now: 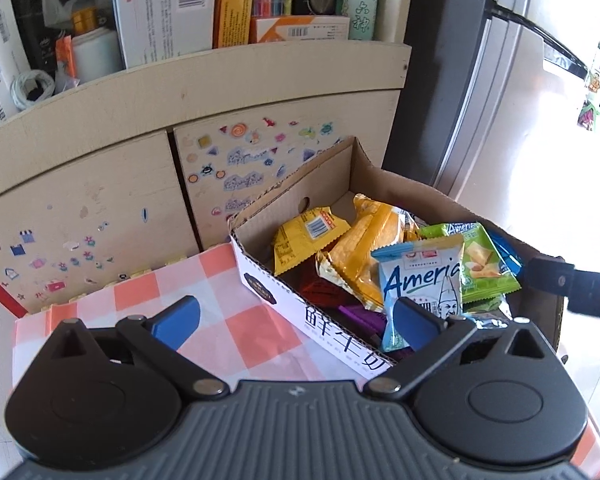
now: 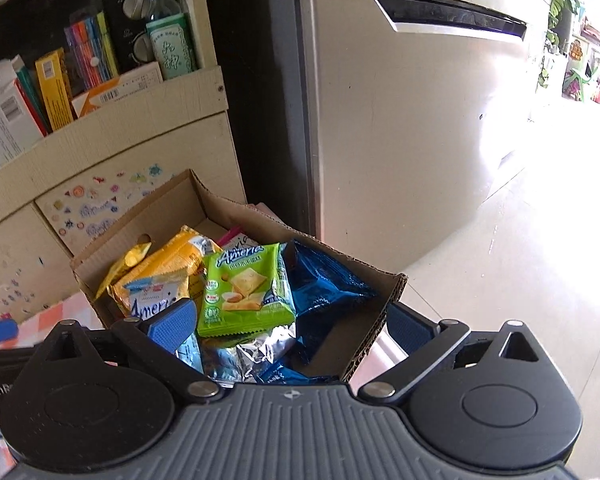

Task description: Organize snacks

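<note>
Nearest, the left claw (image 1: 296, 320) stands spread wide and empty over the checked surface (image 1: 236, 344) and the near-left wall of the cardboard box (image 1: 324, 332); the right claw (image 2: 292, 326) is likewise spread, straddling the box's right wall. The snacks lie heaped inside, a green packet (image 2: 246, 292) on top. To tidy well, I judge, pinch one packet by its flat edge, not the pile.

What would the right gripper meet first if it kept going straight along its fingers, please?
Most likely the green packet in the box, which lies right between the open right gripper's fingers; depth is hard to judge.
</note>
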{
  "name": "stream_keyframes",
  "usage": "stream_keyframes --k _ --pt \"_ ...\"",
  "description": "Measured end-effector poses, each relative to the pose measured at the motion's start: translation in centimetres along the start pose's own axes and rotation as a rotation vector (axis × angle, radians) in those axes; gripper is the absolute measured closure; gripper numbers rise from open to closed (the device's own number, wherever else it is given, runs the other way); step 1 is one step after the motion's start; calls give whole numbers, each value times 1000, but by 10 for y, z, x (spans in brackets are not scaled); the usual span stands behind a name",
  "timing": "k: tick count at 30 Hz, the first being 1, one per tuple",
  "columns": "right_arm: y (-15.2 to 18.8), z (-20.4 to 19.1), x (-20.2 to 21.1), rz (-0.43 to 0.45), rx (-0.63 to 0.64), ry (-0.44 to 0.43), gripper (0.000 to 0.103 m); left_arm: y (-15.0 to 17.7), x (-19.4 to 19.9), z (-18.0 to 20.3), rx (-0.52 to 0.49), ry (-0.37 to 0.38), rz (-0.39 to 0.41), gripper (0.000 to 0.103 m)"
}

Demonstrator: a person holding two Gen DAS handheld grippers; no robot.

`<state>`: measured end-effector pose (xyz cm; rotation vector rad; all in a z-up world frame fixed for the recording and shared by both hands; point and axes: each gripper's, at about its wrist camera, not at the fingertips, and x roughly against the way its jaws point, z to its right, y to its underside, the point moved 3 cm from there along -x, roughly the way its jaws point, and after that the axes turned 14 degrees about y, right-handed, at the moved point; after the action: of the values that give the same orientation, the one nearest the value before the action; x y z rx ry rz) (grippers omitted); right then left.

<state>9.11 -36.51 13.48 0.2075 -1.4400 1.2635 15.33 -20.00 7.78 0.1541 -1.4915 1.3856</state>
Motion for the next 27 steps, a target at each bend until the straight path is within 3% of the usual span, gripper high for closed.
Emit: stream_keyframes --k 9,27 --pt "6 -5 -7 -32 32 49 0 0 -4 0 -5 -11 -29 1" --pt "9 -10 -10 -51 50 67 0 -1 -10 7 -39 -36 -45 1"
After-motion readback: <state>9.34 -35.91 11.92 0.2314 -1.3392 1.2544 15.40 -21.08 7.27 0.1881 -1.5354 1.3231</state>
